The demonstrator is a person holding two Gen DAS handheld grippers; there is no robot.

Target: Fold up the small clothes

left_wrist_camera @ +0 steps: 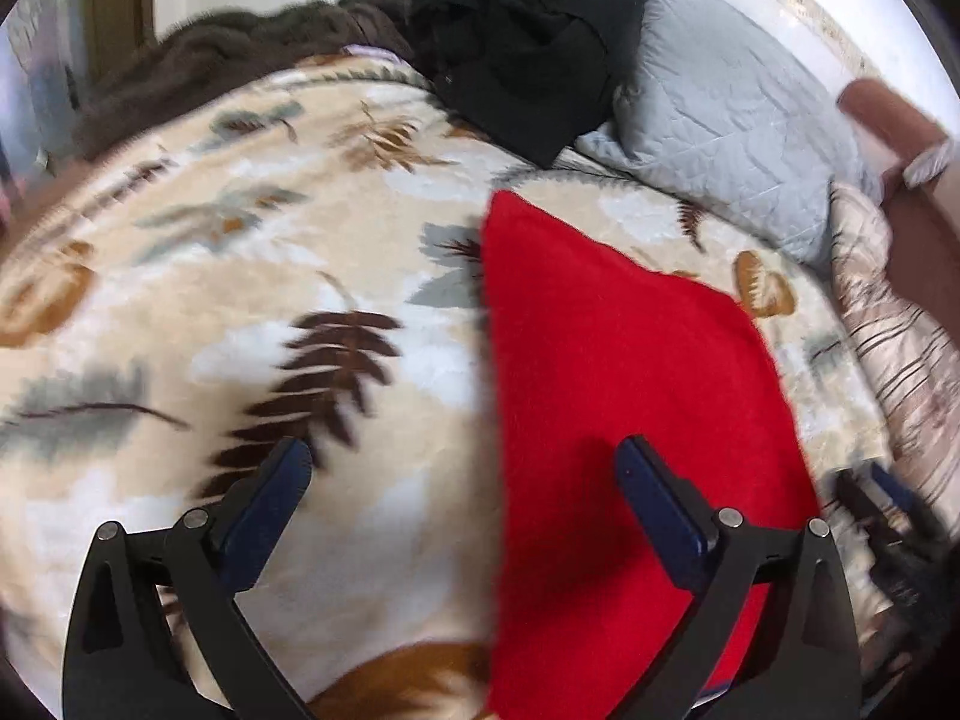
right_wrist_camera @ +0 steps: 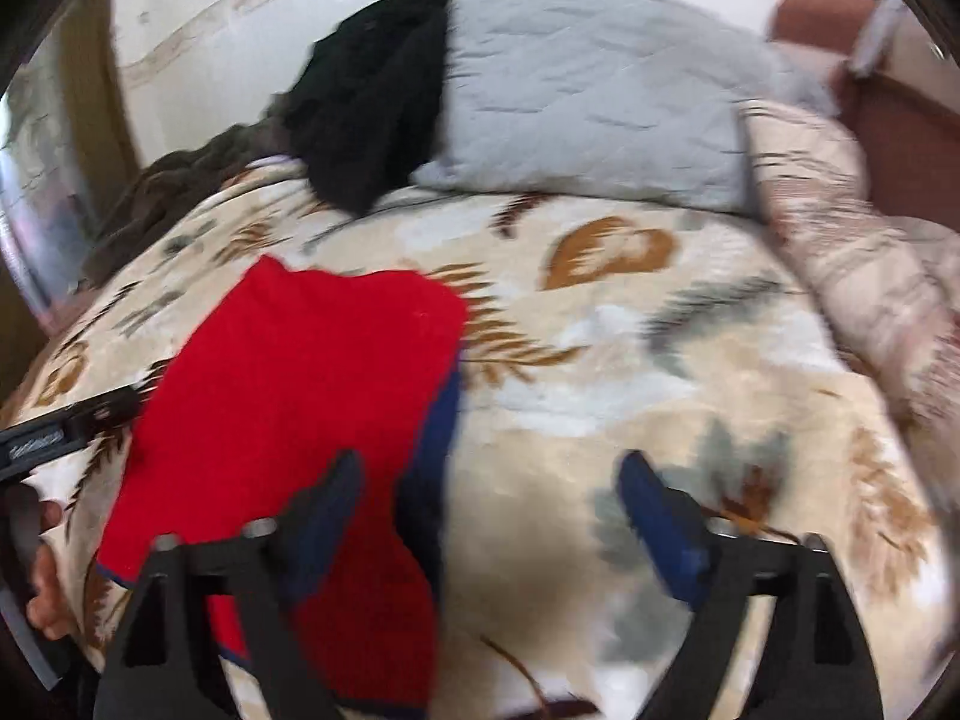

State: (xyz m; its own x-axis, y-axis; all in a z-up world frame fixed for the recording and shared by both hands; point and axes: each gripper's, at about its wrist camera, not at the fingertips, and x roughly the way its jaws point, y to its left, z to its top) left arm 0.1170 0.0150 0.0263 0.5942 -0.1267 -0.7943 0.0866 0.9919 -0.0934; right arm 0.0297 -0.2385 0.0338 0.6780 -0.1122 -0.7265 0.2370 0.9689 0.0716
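Note:
A small red garment [left_wrist_camera: 624, 396] with a navy trim lies flat on the leaf-patterned blanket [left_wrist_camera: 252, 276]. It also shows in the right wrist view [right_wrist_camera: 300, 396], navy edge along its right side. My left gripper [left_wrist_camera: 462, 462] is open, its right finger over the red cloth, its left finger over the blanket. My right gripper [right_wrist_camera: 492, 474] is open, its left finger over the red garment's right edge, its right finger over the blanket. Neither holds anything. The right gripper's tips show blurred at the lower right of the left wrist view [left_wrist_camera: 870, 498].
A heap of black clothes [left_wrist_camera: 522, 36] lies at the head of the bed beside a grey quilted pillow [left_wrist_camera: 726, 102]. A brown fleece blanket [left_wrist_camera: 228, 60] lies at the far left. A striped cushion [right_wrist_camera: 852, 252] lies along the right edge.

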